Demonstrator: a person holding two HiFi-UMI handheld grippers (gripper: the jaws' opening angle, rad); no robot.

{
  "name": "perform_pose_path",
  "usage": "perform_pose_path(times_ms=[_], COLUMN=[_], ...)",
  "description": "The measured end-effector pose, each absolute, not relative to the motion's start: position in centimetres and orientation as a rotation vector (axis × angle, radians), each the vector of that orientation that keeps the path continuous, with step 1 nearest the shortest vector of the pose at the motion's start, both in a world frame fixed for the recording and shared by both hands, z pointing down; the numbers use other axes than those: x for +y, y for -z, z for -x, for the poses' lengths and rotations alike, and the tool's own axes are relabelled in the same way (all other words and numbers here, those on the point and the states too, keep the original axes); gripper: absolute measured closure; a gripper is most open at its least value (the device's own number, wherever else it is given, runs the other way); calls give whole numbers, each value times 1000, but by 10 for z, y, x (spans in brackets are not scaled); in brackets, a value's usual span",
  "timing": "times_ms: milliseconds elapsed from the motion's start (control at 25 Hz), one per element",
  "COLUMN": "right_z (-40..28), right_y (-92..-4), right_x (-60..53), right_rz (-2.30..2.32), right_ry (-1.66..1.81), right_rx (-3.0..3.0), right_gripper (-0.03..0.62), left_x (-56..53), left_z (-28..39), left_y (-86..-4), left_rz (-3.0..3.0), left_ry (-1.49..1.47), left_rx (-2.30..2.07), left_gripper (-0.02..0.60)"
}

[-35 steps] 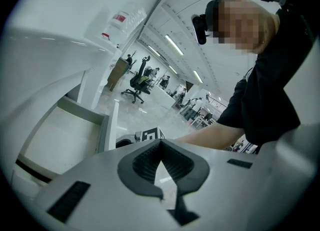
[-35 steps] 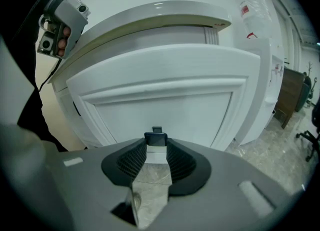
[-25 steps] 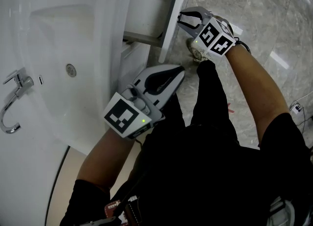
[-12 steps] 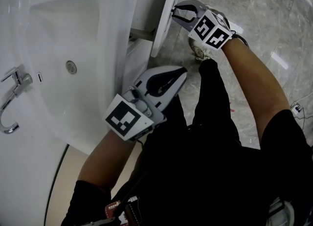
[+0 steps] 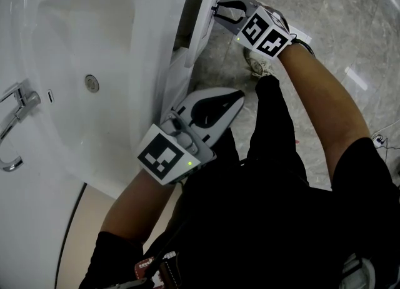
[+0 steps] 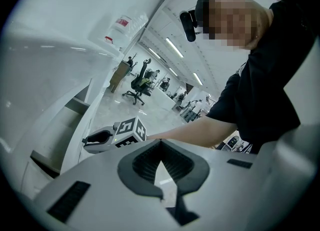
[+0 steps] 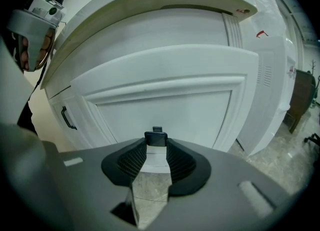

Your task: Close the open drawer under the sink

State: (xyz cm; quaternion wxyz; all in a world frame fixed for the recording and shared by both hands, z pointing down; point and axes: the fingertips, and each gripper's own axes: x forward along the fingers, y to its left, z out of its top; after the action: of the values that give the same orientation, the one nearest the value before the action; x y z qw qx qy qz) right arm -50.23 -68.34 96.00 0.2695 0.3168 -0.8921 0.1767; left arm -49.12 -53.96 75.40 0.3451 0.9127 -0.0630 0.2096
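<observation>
The white drawer front (image 5: 203, 25) under the sink (image 5: 87, 44) stands only a narrow gap out from the cabinet. My right gripper (image 5: 217, 7) reaches it from the right, and its jaws are shut on the small black drawer handle (image 7: 156, 138), seen against the panelled drawer front (image 7: 165, 105). In the right gripper view, the right gripper (image 7: 156, 144) points straight at the panel. My left gripper (image 5: 237, 97) hangs below the basin rim, shut with nothing in it and clear of the drawer. The left gripper view shows the left gripper (image 6: 160, 144) and the right gripper (image 6: 89, 140) at the drawer's edge.
A chrome faucet (image 5: 15, 125) sits at the far left of the basin. A cabinet door with a black handle (image 7: 67, 117) is left of the drawer. Marble floor (image 5: 325, 19) spreads to the right, with a shoe (image 5: 256, 65) near the drawer.
The right gripper has moved left with the handle, and the drawer front has slid toward the cabinet, so the gap has narrowed. The left gripper has stayed put.
</observation>
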Motion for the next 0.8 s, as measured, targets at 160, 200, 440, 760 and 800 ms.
perform_pose_path(times_ms=[160,200,440,760,800], right_z=[509,511,523,532,533], right_y=[-961,-960,-960,-959,-959], right_x=[-691,-693,-704,-713,-714], right_rz=[-864,-866,-859,-861,-861], right_ry=[-485,-486,-491,-492,-492], right_rx=[-2406,-2405,-2406,-2405,-2405], right_gripper=[473,473,473,474,474], left_x=[-543,-543,-542,-542,-542], left_z=[495,495,497,499,499], left_y=[-755,-755,-755,-753,-753], left_rz=[-2370,-2370,-2352,-2347,-2347], left_ry=[-549,-548,-526,-513,-510], left_rx=[-167,-166,-169,-172,-173], left_gripper=[581,581,581,581,581])
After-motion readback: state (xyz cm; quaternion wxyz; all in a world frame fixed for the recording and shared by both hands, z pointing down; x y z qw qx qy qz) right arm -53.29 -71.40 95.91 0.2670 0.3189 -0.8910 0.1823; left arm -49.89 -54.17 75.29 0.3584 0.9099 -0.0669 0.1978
